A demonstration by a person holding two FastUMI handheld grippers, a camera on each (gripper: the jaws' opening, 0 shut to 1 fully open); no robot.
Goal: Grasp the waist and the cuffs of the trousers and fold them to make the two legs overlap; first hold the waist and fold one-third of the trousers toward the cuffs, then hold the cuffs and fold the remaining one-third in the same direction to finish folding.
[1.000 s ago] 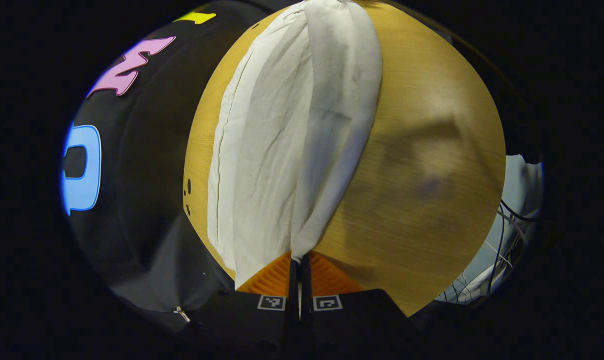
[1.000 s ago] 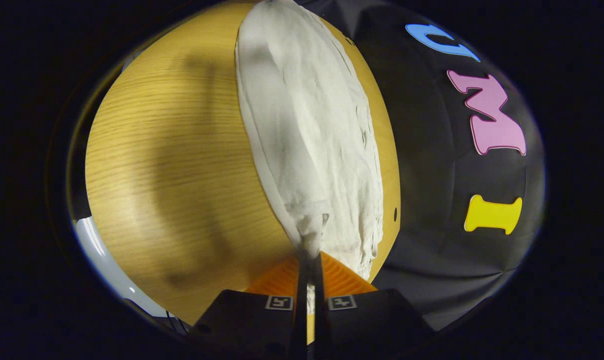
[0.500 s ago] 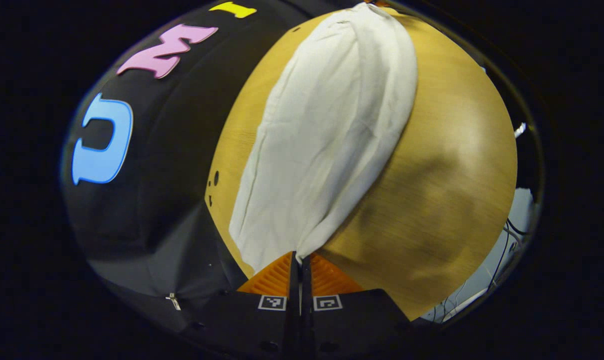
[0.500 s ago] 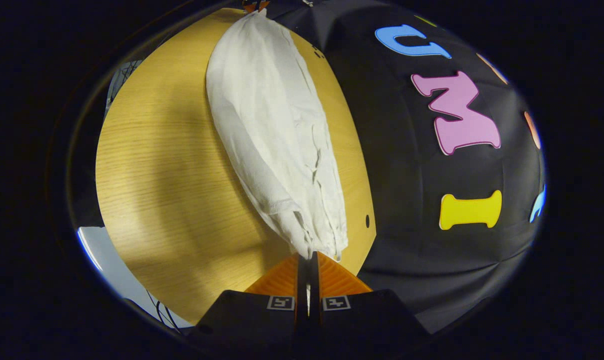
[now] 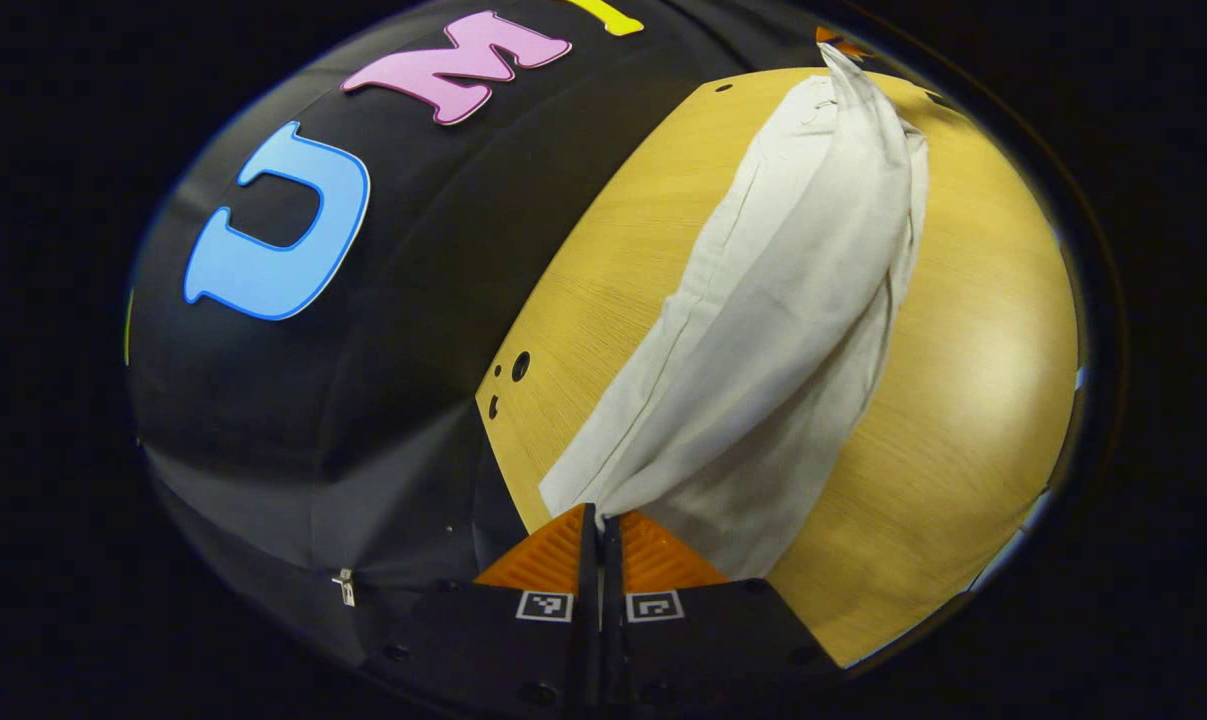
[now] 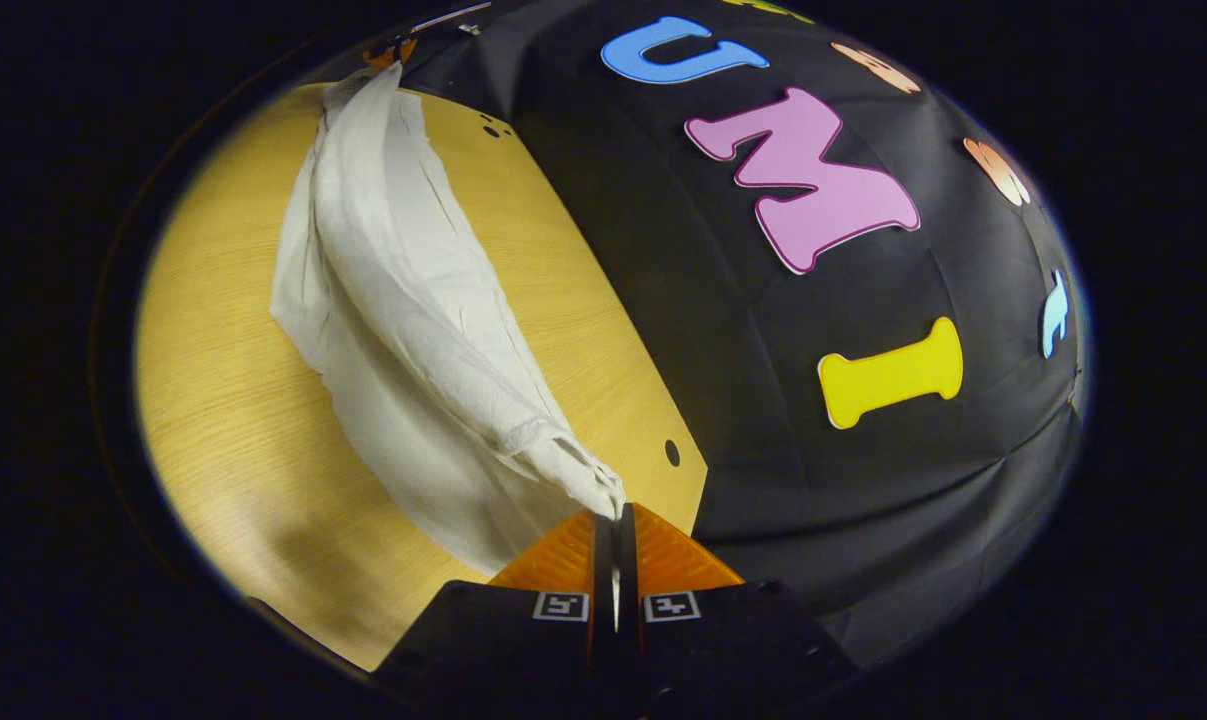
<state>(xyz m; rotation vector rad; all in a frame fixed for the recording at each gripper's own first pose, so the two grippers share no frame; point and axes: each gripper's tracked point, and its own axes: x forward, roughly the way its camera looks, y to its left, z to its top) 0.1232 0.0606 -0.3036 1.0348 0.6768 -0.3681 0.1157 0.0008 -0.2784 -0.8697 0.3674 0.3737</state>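
Observation:
White trousers stretch in a long band across the wooden table. My left gripper is shut on the near end of the cloth, which rises as a taut ridge from its fingers. At the far end of that band shows a bit of the right gripper. In the right gripper view the trousers run up and left, with my right gripper shut on a bunched, hemmed end. The left gripper shows at the far end. The lifted upper layer hangs over a lower layer lying on the table.
The booth's black cloth wall stands close along the table's back edge, beside the trousers. Small holes mark the tabletop near that edge. Bare wood lies on the side of the trousers away from the wall.
Both grippers have swung toward the black wall, keeping their hold. The cloth between them is pulled into a tighter ridge and has shifted toward the table's back edge.

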